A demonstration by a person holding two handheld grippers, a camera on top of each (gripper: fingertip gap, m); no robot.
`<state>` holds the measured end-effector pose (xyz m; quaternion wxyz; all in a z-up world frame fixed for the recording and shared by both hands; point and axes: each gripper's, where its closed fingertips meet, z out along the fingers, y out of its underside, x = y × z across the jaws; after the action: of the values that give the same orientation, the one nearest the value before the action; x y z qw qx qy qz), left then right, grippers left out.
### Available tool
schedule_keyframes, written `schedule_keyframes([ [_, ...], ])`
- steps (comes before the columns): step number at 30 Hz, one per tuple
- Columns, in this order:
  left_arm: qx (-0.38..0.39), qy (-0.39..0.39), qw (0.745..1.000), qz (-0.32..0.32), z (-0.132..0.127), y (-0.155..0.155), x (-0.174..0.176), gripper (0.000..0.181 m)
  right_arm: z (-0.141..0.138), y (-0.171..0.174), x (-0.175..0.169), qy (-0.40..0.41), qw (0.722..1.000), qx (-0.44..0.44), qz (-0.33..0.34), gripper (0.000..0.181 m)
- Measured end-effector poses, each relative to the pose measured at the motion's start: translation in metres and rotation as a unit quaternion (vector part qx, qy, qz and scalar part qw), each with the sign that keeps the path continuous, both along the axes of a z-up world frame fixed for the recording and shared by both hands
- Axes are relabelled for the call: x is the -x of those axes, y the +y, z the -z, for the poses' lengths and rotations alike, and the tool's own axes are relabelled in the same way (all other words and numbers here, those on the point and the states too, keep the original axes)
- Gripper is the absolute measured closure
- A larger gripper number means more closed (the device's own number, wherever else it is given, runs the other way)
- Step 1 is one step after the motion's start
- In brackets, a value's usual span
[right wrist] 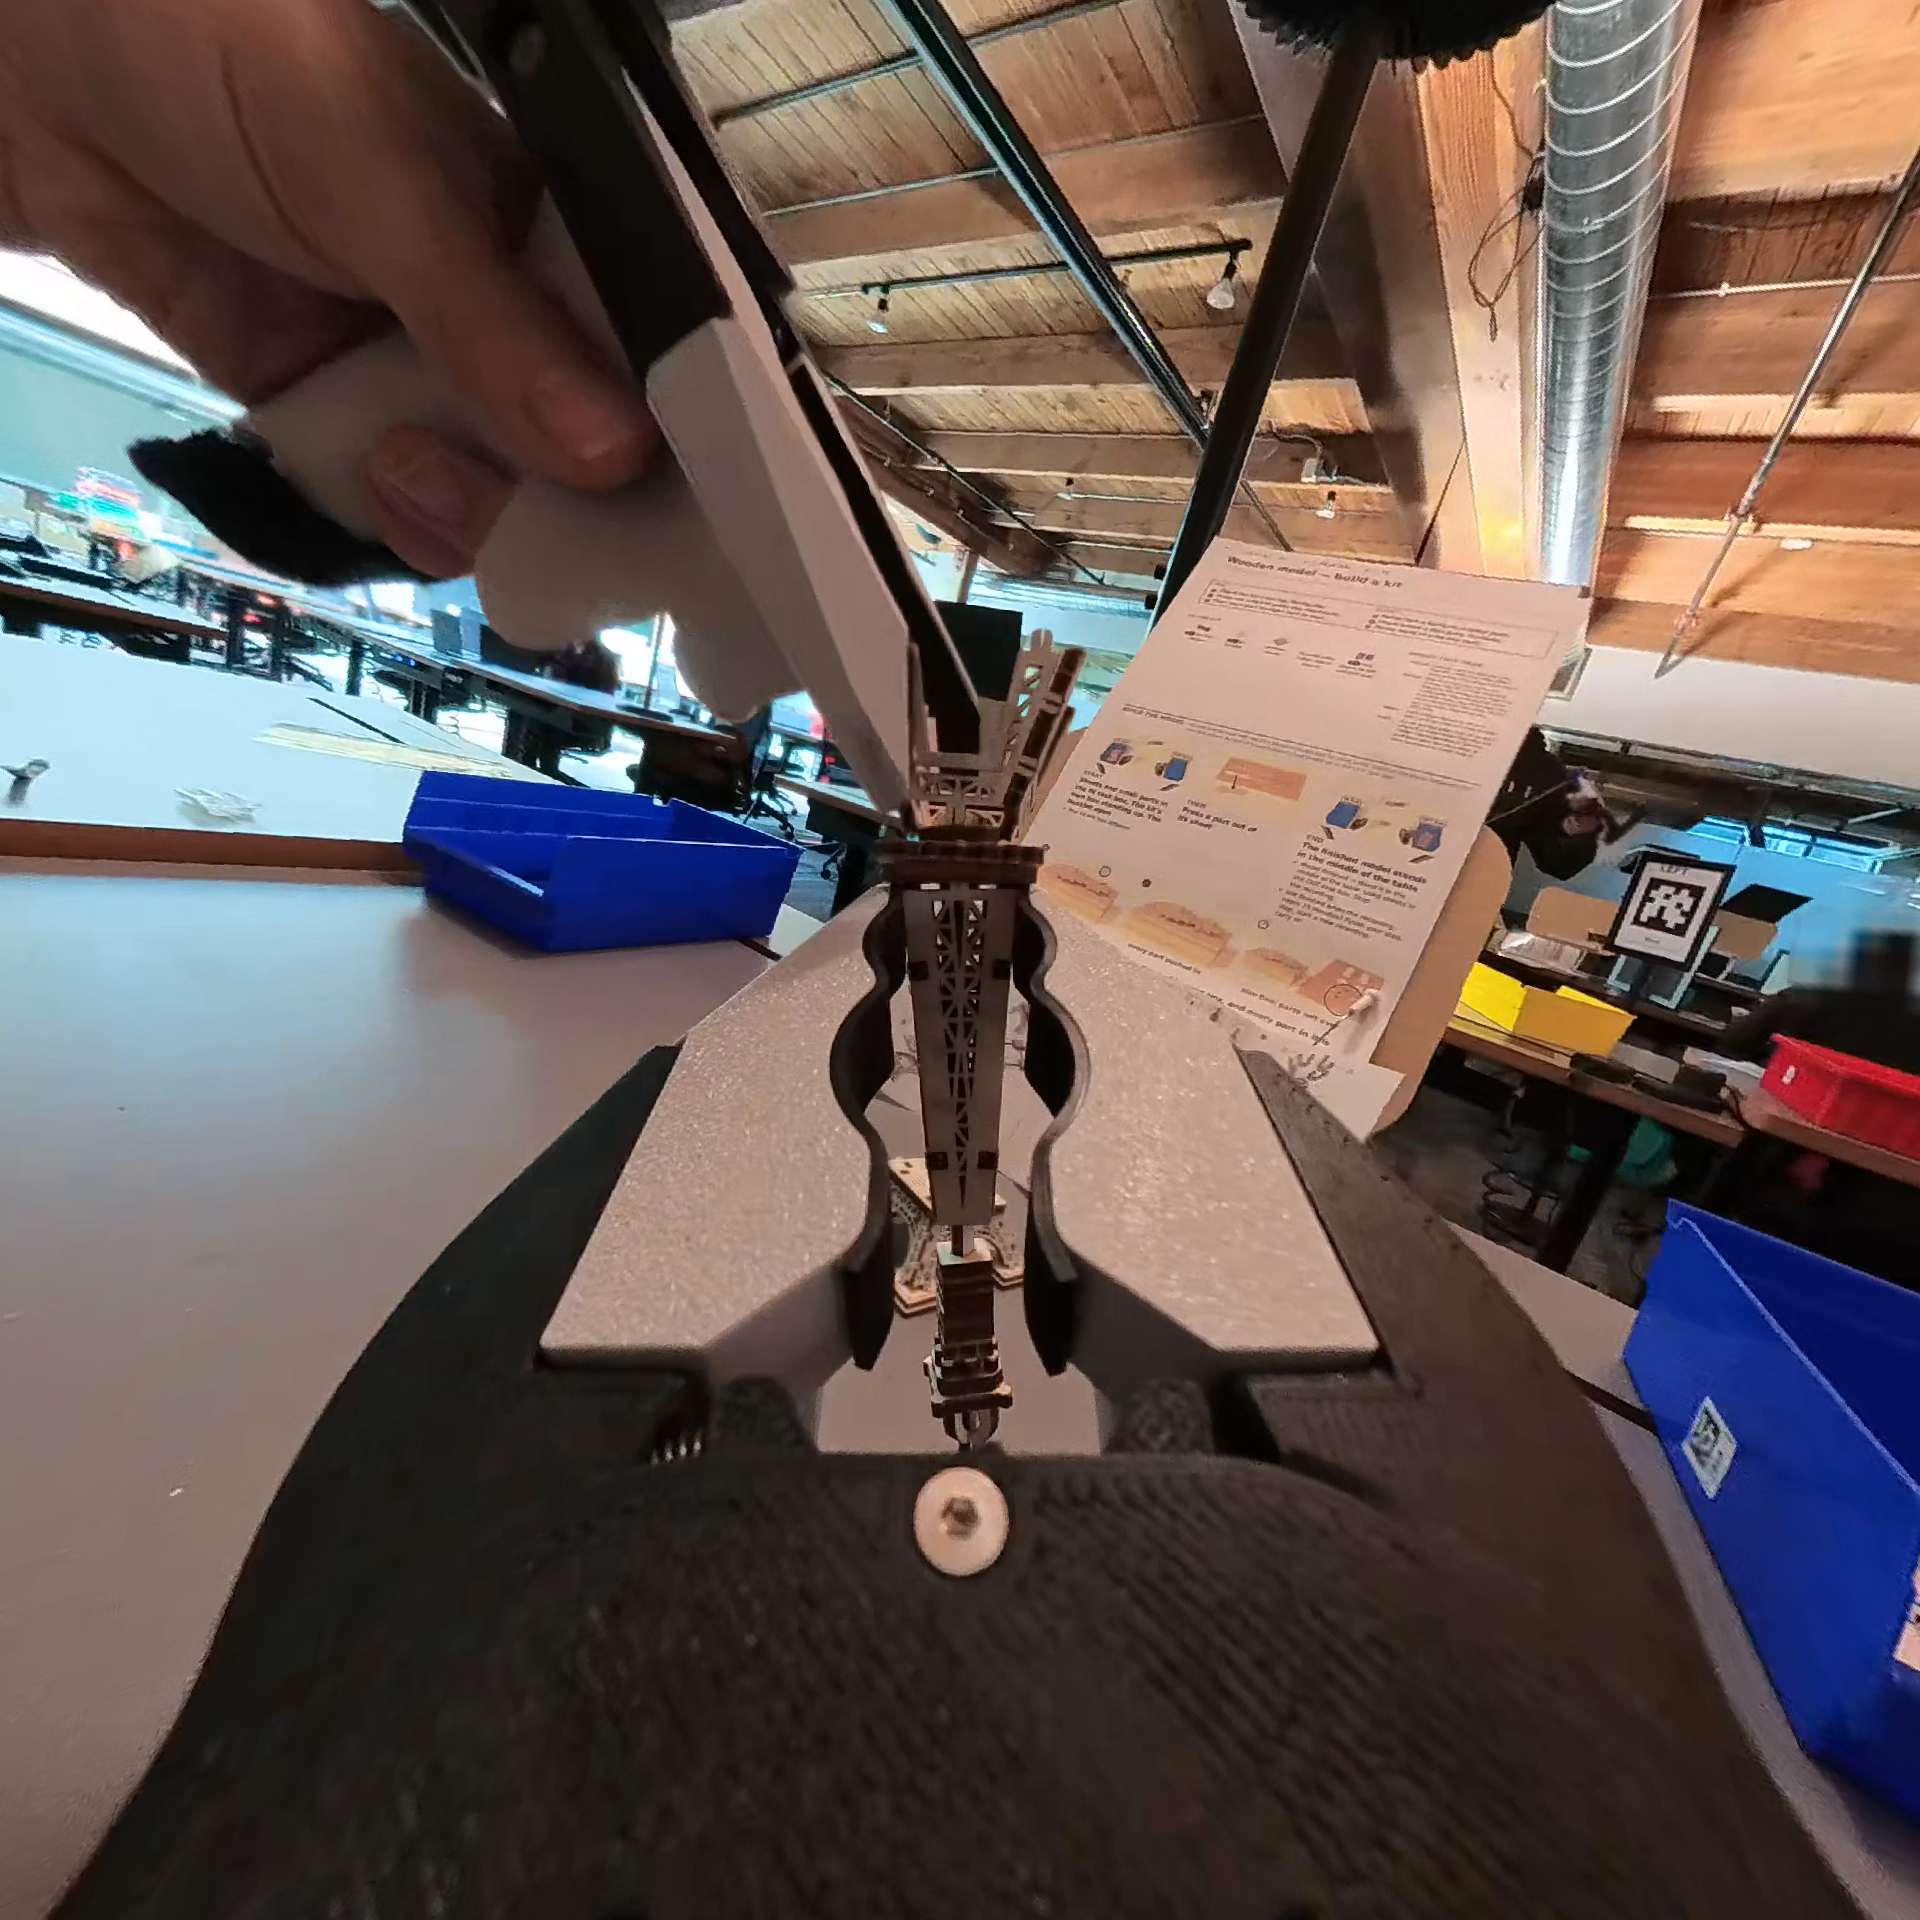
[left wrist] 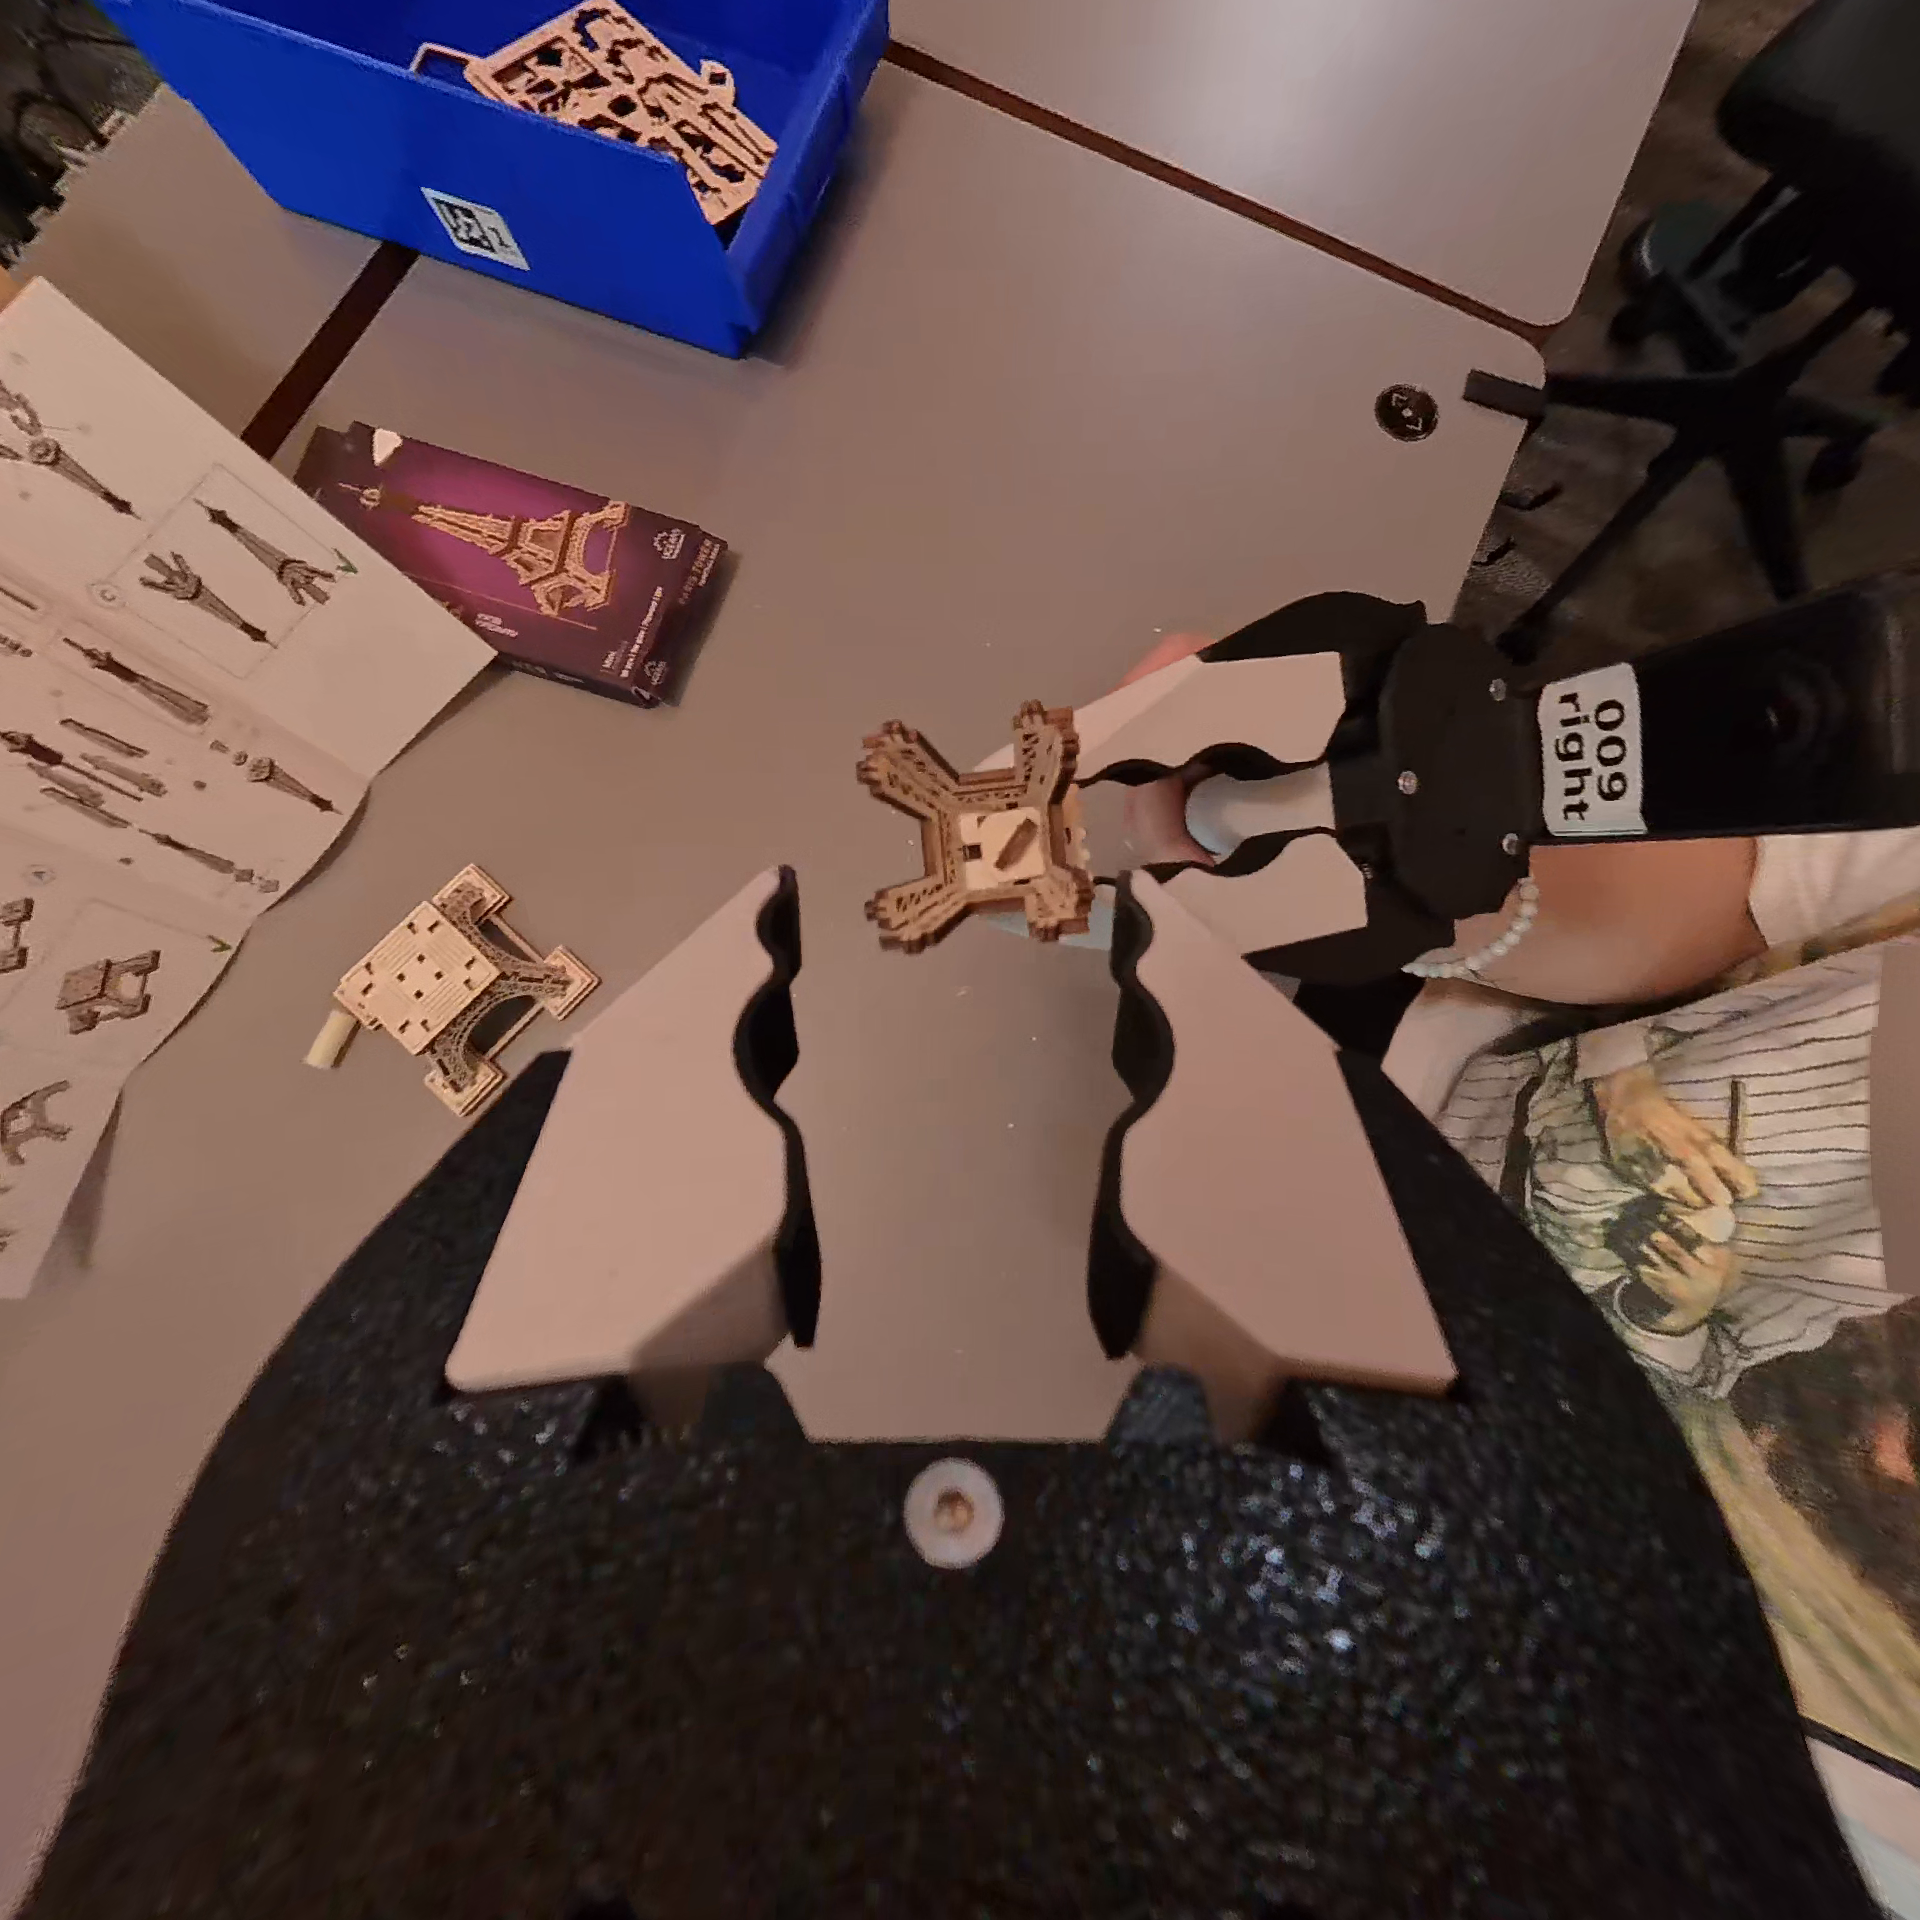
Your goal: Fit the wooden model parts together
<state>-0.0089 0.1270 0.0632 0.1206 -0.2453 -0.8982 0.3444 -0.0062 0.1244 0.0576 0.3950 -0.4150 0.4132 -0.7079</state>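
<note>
Taking the purple kit box [left wrist: 520, 561] as my landmark: left of it lies the folded instruction sheet [left wrist: 156, 665], thin paper printed with diagrams. Nearer me than the box sits the wooden base section [left wrist: 457, 987], pale laser-cut ply, square-topped, with four lattice legs splayed on the grey table [left wrist: 987, 468]. Beyond the box, the blue bin [left wrist: 582, 208] holds a punched-out ply sheet [left wrist: 623, 114].

Right of the box, my left gripper [left wrist: 956, 1049] stands wide open and empty, its wavy black pads either side of bare table. Just past its tips hangs the tower section [left wrist: 977, 831], a tapered lattice spire with four flared feet, fretted and brittle-looking. My right gripper [left wrist: 1153, 821] is clamped on its shaft (the right wrist view shows the pads pressed against the spire [right wrist: 956, 1039] on both sides).

The risk, as I judge it: the base lies loose and well apart from the tower, so pressing down without my left gripper steadying it could skate it across the smooth tabletop. Squeezing harder, or pushing in at a tilt, could snap those thin feet or miss the slots.
</note>
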Motion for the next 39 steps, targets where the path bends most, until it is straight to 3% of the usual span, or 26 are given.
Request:
schedule_keyframes([
  [8, -0.028, -0.057, 0.997, 0.032, 0.002, 0.006, 0.003, 0.150, 0.001, 0.004, -0.003, 0.027, 0.997, 0.064, 0.018, 0.163],
  [11, -0.014, -0.098, 0.991, 0.092, 0.002, 0.011, 0.002, 0.158, 0.002, 0.009, -0.005, 0.037, 0.997, 0.071, 0.008, 0.163],
  [16, 0.105, -0.182, 0.948, 0.238, -0.009, 0.013, 0.005, 0.159, -0.002, 0.023, -0.004, 0.027, 0.995, 0.026, -0.095, 0.163],
  [21, 0.092, -0.204, 0.931, 0.289, -0.005, 0.026, 0.006, 0.158, -0.004, 0.032, 0.000, 0.017, 0.981, -0.038, -0.190, 0.163],
  [29, 0.026, -0.183, 0.935, 0.302, -0.006, 0.037, 0.011, 0.157, 0.004, 0.043, -0.006, 0.045, 0.972, -0.043, -0.226, 0.163],
  [33, -0.009, -0.165, 0.944, 0.285, -0.001, 0.037, 0.013, 0.172, 0.003, 0.048, -0.007, 0.035, 0.966, -0.061, -0.248, 0.163],
  [39, 0.005, -0.151, 0.959, 0.242, -0.011, 0.029, 0.019, 0.175, 0.010, 0.045, -0.010, 0.048, 0.971, -0.048, -0.228, 0.163],
])
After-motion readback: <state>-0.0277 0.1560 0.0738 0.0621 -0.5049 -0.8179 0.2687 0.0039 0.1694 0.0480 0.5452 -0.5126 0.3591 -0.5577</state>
